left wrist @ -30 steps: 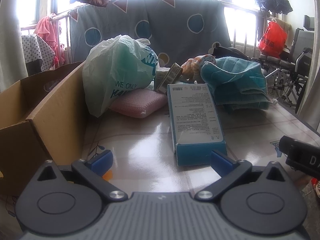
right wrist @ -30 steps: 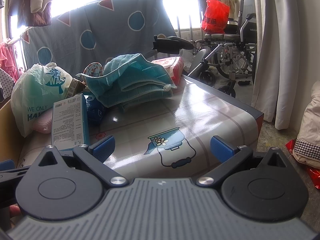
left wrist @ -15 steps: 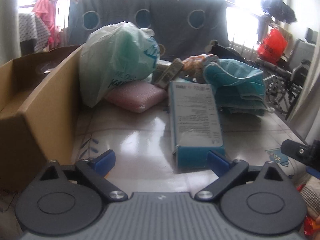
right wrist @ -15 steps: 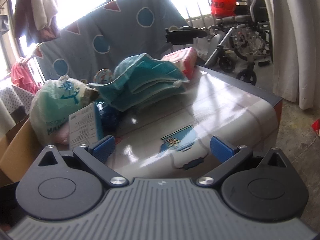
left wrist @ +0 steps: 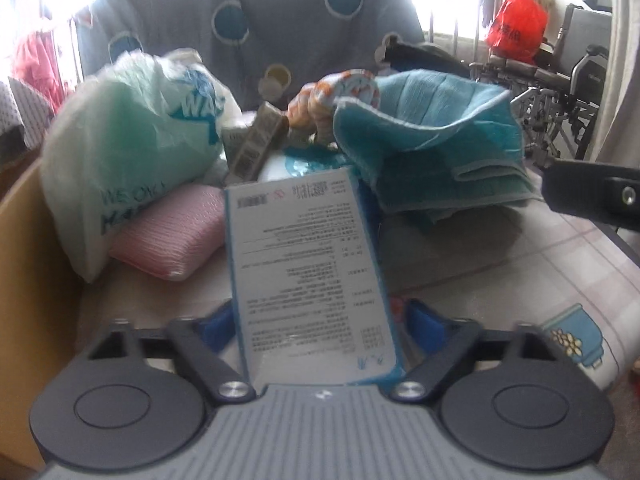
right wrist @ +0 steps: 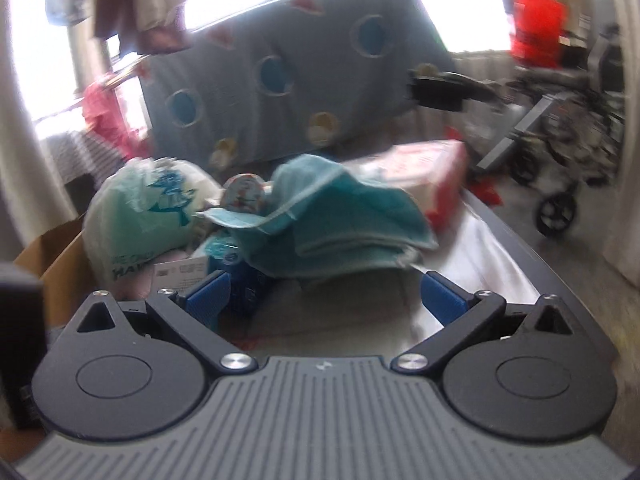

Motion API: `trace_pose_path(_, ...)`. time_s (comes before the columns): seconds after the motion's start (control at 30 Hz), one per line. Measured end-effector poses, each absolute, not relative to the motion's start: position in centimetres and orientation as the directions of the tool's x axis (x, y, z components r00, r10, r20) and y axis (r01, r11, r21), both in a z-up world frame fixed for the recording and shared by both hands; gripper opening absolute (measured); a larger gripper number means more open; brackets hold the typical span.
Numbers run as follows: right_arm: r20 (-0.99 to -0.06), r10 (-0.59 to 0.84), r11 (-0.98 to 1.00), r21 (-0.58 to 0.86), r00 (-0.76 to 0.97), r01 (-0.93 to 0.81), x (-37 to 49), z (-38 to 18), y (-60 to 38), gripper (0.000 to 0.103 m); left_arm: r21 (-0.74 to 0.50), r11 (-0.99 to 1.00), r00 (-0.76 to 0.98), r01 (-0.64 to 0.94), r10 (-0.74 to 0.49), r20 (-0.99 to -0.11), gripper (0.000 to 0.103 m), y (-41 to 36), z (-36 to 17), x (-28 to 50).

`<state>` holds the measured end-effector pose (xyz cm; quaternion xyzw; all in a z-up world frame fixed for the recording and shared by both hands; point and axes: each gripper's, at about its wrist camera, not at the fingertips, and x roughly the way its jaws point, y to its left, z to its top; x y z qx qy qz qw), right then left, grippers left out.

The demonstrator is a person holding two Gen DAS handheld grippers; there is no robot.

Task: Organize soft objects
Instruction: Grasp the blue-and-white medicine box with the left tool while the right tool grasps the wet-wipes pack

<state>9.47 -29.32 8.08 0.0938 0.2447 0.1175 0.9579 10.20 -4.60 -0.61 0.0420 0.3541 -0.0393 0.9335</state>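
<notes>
Your left gripper (left wrist: 316,330) has the blue-and-white box (left wrist: 308,264) lying between its blue pads (left wrist: 424,326), and the jaws are closing on it; the picture is too blurred to tell whether the pads press its sides yet. The box lies flat on the table (left wrist: 500,264), printed face up, its long axis running straight away from you toward the pile, near end almost at the gripper body. Behind it sit the pink sponge-like pad (left wrist: 172,236), the white-green plastic bag (left wrist: 136,148) and the folded teal towel (left wrist: 436,148). Your right gripper (right wrist: 322,298) has its fingers wide apart with nothing between them, pointing at the towel (right wrist: 340,224). A cardboard box (left wrist: 28,264) stands at the left.
</notes>
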Motion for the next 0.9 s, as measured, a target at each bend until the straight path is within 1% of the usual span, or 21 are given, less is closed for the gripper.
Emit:
trace_pose_path(0.03, -0.451, 0.29, 0.951, 0.233, 0.844, -0.202, 10.0, 8.1, -29.1, 0.102, 0.045, 0.994, 0.739, 0.099, -0.043, -0.672, 0.075, -4.4, -0.8, 10.4)
trace_pose_path(0.1, -0.465, 0.331, 0.94, 0.238, 0.821, -0.245, 10.9, 7.8, -28.4, 0.102, 0.035, 0.996, 0.742, 0.076, -0.033, -0.669, 0.075, -3.7, -0.9, 10.5)
trace_pose_path(0.3, -0.496, 0.464, 0.886, 0.253, 0.734, -0.39, 12.6, 6.7, -25.3, 0.102, 0.109, 0.991, 0.724, 0.077, 0.019, -0.69, 0.075, -1.4, -0.4, 8.9)
trace_pose_path(0.4, -0.499, 0.521, 0.853, 0.316, 0.692, -0.414, 14.2, 6.4, -24.0, 0.102, 0.13, 0.988, 0.705, 0.085, 0.033, -0.708, 0.075, 0.1, 0.2, 7.9)
trace_pose_path(0.53, -0.502, 0.569, 0.815, 0.446, 0.651, -0.369, 17.3, 6.0, -22.5, 0.102, 0.124, 0.989, 0.693, 0.082, 0.033, -0.72, 0.074, 1.6, 0.3, 6.8)
trace_pose_path(0.63, -0.516, 0.561, 0.806, 0.517, 0.647, -0.286, 19.7, 5.6, -21.2, 0.102, 0.101, 0.992, 0.693, 0.078, 0.019, -0.721, 0.074, 2.1, 0.2, 6.3)
trace_pose_path(0.7, -0.552, 0.52, 0.833, 0.498, 0.651, -0.243, 21.1, 5.2, -19.8, 0.102, 0.088, 0.993, 0.693, 0.075, 0.012, -0.721, 0.074, 2.4, 0.2, 6.1)
trace_pose_path(0.77, -0.604, 0.463, 0.872, 0.441, 0.648, -0.212, 22.3, 4.6, -18.3, 0.101, 0.079, 0.994, 0.693, 0.077, 0.003, -0.72, 0.074, 2.6, 0.2, 6.2)
trace_pose_path(0.83, -0.649, 0.386, 0.913, 0.368, 0.655, -0.175, 23.0, 3.6, -17.0, 0.091, 0.068, 0.994, 0.691, 0.083, -0.008, -0.723, 0.074, 2.8, 0.2, 6.2)
trace_pose_path(0.9, -0.64, 0.378, 0.918, 0.354, 0.669, -0.179, 22.5, 3.4, -16.8, 0.087, 0.054, 0.995, 0.682, 0.087, -0.02, -0.731, 0.074, 3.1, 0.3, 6.1)
